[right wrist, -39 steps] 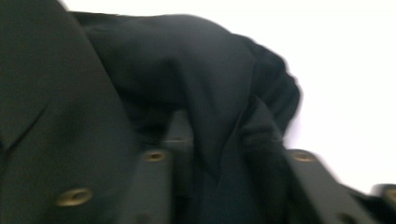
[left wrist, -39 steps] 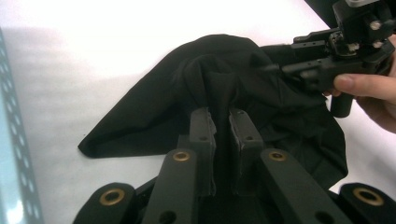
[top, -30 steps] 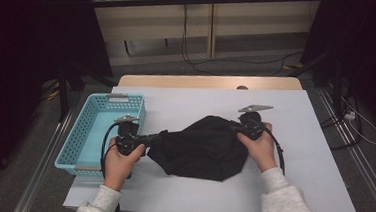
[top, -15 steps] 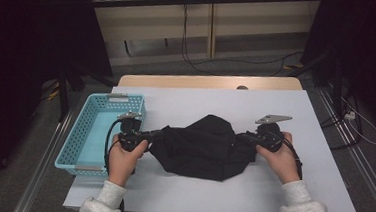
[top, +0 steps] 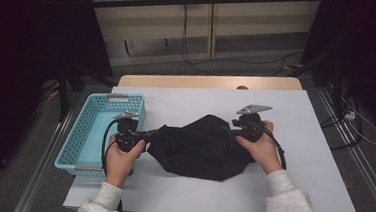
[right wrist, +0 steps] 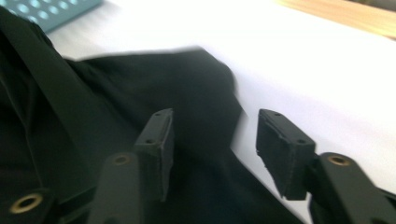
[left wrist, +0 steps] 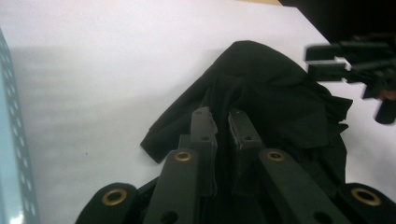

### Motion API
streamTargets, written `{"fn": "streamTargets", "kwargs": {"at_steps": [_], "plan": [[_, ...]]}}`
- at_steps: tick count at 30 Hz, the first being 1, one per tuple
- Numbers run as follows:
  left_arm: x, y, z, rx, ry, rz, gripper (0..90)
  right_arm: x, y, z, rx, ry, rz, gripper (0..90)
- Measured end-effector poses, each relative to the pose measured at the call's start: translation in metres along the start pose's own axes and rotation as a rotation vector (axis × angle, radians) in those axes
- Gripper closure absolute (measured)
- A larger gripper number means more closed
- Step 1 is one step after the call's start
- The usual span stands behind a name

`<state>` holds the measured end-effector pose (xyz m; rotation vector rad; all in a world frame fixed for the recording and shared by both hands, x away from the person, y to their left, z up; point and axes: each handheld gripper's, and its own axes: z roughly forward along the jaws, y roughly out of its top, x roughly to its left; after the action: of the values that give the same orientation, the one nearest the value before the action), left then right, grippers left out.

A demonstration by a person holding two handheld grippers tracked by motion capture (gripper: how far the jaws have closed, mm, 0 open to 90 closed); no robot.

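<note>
Nearest the person, the left gripper (top: 146,134) is clamped on a fold at the left edge of the black cloth (top: 200,147), its jaws nearly together with fabric pinched between them. The right gripper (top: 230,130) sits at the cloth's right edge; its jaws have just been opening and stand apart, with cloth lying under and between them but not pressed. The cloth lies bunched mid-table (top: 186,103). A blue basket (top: 81,128) stands left of it.
</note>
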<state>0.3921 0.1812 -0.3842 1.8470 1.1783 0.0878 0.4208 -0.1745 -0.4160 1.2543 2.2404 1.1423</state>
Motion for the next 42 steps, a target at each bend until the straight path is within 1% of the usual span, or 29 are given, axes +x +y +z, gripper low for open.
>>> {"fn": "streamTargets", "kwargs": {"at_steps": [2,3,5,6,7,9,11,12,14,15,17,20,23,24,25,26,27,28,29,30,31,33,34,36,37,38,40,41,42], "plan": [[-0.001,-0.001,0.000,0.006,-0.004,0.002,82.9,0.008,0.008,0.014,0.025,-0.002,-0.017,43.7],[-0.001,-0.001,0.000,0.008,-0.005,0.004,82.8,0.013,0.011,0.020,0.033,-0.014,-0.034,45.0],[0.000,-0.002,-0.001,0.008,-0.010,0.005,82.8,0.020,0.015,0.030,0.061,-0.029,-0.073,53.3],[0.000,-0.003,-0.002,0.010,-0.012,0.005,82.8,0.021,0.016,0.034,0.068,-0.037,-0.077,56.6],[0.000,-0.003,-0.002,0.009,-0.014,0.003,82.8,0.022,0.016,0.037,0.078,-0.036,-0.073,64.1],[0.000,-0.003,-0.004,0.012,-0.013,0.006,82.9,0.020,0.016,0.040,0.089,-0.030,-0.063,84.0],[0.000,-0.003,-0.005,0.008,-0.011,0.010,82.9,0.015,0.014,0.036,0.094,-0.034,-0.048,86.3],[0.000,-0.002,-0.006,0.009,-0.008,0.013,82.9,0.013,0.014,0.033,0.101,-0.029,-0.038,86.4],[0.001,-0.002,-0.007,0.003,-0.002,0.006,83.2,0.007,0.011,0.022,0.106,-0.057,-0.045,86.7],[0.002,-0.002,-0.008,0.003,0.003,0.005,83.3,0.004,0.009,0.016,0.105,-0.062,-0.036,86.7],[0.003,-0.001,-0.009,-0.003,0.004,0.000,83.5,-0.006,0.002,0.002,0.086,-0.061,0.004,86.7],[0.003,0.000,-0.010,-0.010,0.001,-0.007,83.7,-0.019,-0.010,-0.020,0.071,-0.083,0.034,87.4],[0.002,0.002,-0.011,-0.016,-0.007,-0.010,83.8,-0.032,-0.025,-0.041,0.042,-0.090,0.087,87.6],[0.002,0.003,-0.011,-0.019,0.000,-0.009,83.9,-0.036,-0.029,-0.048,0.031,-0.107,0.099,90.0],[0.003,0.004,-0.011,-0.020,0.000,-0.009,83.9,-0.039,-0.034,-0.054,0.025,-0.127,0.107,90.0],[0.003,0.004,-0.011,-0.026,-0.003,-0.016,83.9,-0.044,-0.039,-0.060,0.022,-0.130,0.119,90.0],[0.004,0.004,-0.010,-0.023,-0.002,-0.014,83.9,-0.046,-0.043,-0.064,0.020,-0.141,0.122,90.0],[0.004,0.004,-0.008,-0.018,-0.003,-0.013,83.9,-0.048,-0.047,-0.068,0.029,-0.162,0.108,90.0],[0.003,0.004,-0.006,-0.018,-0.005,-0.014,83.8,-0.048,-0.049,-0.070,0.031,-0.159,0.102,90.0],[0.002,0.005,-0.004,-0.013,-0.007,-0.011,83.8,-0.047,-0.050,-0.072,0.015,-0.133,0.110,90.0],[0.001,0.005,-0.002,-0.007,-0.007,-0.007,83.7,-0.045,-0.049,-0.072,0.003,-0.122,0.108,86.6],[-0.001,0.005,0.001,-0.002,-0.016,0.001,83.7,-0.036,-0.044,-0.068,-0.004,-0.122,0.050,74.8],[-0.002,0.006,0.002,0.003,-0.018,0.006,83.7,-0.031,-0.041,-0.065,-0.003,-0.118,0.038,70.5],[-0.003,0.006,0.003,0.001,-0.022,0.008,83.6,-0.023,-0.035,-0.058,-0.009,-0.106,0.023,57.7],[-0.003,0.006,0.004,0.002,-0.023,0.008,83.6,-0.018,-0.031,-0.054,-0.010,-0.106,0.006,51.9],[-0.003,0.005,0.004,0.002,-0.024,0.008,83.6,-0.014,-0.028,-0.050,-0.008,-0.105,-0.007,50.4],[-0.003,0.005,0.004,0.004,-0.023,0.007,83.6,-0.008,-0.022,-0.042,-0.007,-0.087,-0.028,43.0],[-0.003,0.005,0.004,0.008,-0.024,0.008,83.6,-0.005,-0.019,-0.038,0.006,-0.093,-0.042,40.8],[-0.002,0.005,0.004,0.008,-0.025,0.007,83.6,-0.001,-0.016,-0.034,0.014,-0.107,-0.060,41.7]]}}
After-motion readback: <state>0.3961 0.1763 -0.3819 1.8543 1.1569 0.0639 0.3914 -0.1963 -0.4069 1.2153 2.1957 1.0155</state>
